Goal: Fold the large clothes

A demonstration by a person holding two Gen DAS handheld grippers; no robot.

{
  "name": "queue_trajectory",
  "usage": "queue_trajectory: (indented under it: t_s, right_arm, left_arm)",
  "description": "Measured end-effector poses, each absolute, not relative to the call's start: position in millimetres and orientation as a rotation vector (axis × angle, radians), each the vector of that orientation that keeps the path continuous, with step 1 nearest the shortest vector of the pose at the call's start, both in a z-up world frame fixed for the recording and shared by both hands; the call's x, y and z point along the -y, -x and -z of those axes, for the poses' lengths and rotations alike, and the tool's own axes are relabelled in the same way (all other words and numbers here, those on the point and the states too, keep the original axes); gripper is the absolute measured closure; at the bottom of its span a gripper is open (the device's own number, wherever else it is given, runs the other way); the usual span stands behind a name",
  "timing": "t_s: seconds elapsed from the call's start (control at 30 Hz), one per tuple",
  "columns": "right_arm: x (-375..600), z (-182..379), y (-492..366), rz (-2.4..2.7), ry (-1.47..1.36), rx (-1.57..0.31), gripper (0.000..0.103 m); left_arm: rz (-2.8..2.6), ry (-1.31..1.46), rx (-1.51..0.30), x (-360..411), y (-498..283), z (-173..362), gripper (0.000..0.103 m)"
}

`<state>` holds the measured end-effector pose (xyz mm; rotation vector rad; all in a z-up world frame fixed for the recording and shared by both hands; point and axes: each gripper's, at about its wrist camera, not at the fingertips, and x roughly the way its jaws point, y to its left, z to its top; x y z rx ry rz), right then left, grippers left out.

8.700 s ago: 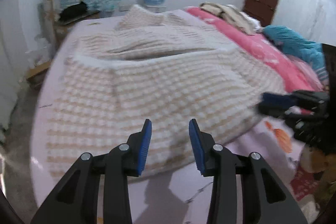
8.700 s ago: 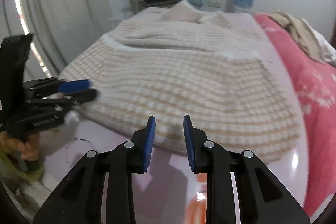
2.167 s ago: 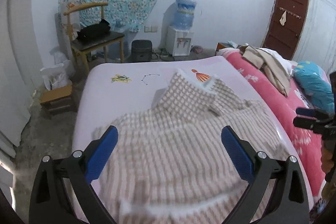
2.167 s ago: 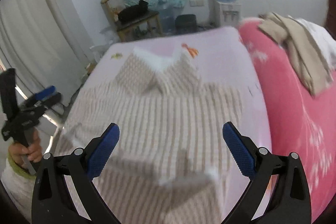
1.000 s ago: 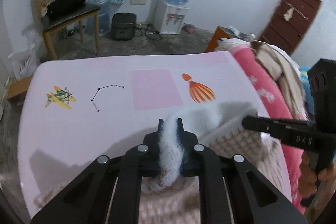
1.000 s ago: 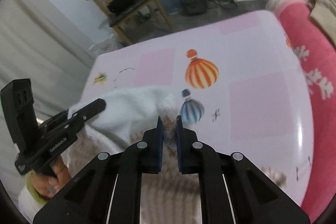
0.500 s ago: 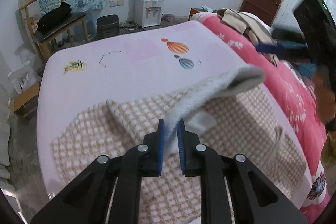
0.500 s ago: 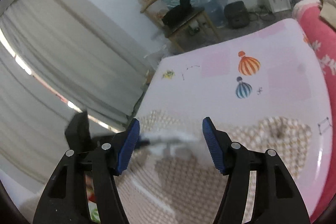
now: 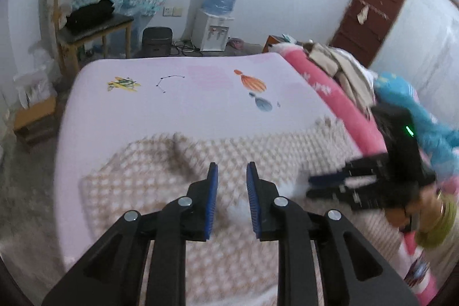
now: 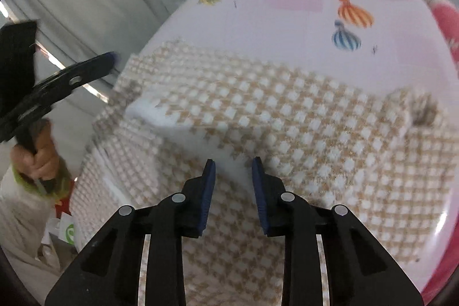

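Garment: a large beige-and-white checked knitted sweater (image 9: 258, 159) is lying folded over on the bed, filling the lower half of the left wrist frame and most of the centre of the right wrist frame (image 10: 287, 134). A white ribbed edge (image 10: 172, 119) is crossing it at centre left of the right view.

Bed: a pale pink printed sheet with balloon drawings (image 9: 200, 99) is showing bare above the sweater in both views (image 10: 287, 19).

Left gripper: the black two-finger gripper with blue pads (image 9: 231, 177) is sitting at the bottom centre of its own frame, over the sweater. Its jaws are standing a little apart and are opening — nothing is between the pads. In the right view it is appearing at the left edge (image 10: 112, 62), blurred, with the person's hand (image 10: 40, 154) gripping the handle.

Right gripper: the second black gripper with blue pads (image 10: 233, 171) is pointing down at the sweater at the bottom centre of its frame. Its jaws are apart and are closing — the white edge is lying just past the tips, and no cloth is pressed between the pads. In the left view it is appearing at the right edge (image 9: 312, 185), blurred.

Surroundings: a white water dispenser with a blue bottle (image 9: 221, 7) is standing at upper centre, a wooden chair with a black bag (image 9: 86, 19) at upper left, a dark red door (image 9: 370, 16) at upper right, and a bright pink quilt (image 9: 344, 105) along the right side.
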<state>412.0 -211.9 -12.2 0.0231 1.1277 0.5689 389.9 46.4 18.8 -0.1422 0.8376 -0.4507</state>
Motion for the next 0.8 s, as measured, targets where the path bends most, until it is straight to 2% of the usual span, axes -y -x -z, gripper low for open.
queue_trajectory:
  t_s: [0.17, 0.33, 0.37, 0.43, 0.6, 0.63, 0.7, 0.8]
  right_arm:
    - [225, -28, -424, -0.532, -0.059, -0.981, 0.076]
    - [241, -6, -457, -0.370, -0.009, -0.998, 0.076]
    - [247, 10, -461, -0.323, 0.025, -1.036, 0.080]
    - [257, 27, -457, -0.351, 0.000, -1.052, 0.080]
    - [265, 17, -450, -0.316, -0.028, -1.052, 0.080]
    - [261, 10, -447, -0.330, -0.031, -1.036, 0.076]
    - [249, -1, -435, -0.378, -0.013, -1.002, 0.076]
    - [217, 5, -429, -0.444, 0.050, -1.018, 0.074]
  left_arm:
    - [0.458, 0.162, -0.890, -17, -437, -6, 0.083]
    - [0.345, 0.036, -1.043, -4, -477, 38, 0.083]
    - [0.361, 0.052, -1.032, -8, -476, 40, 0.083]
    - [0.353, 0.030, -1.028, -10, -473, 39, 0.083]
    - [0.326, -0.042, -0.976, -11, -455, 26, 0.083]
    - [0.352, -0.048, -0.956, -9, -451, 22, 0.083]
    - [0.434, -0.062, -0.907, 5, -441, 12, 0.083]
    - [0.530, -0.116, -0.947, 39, -430, 21, 0.083]
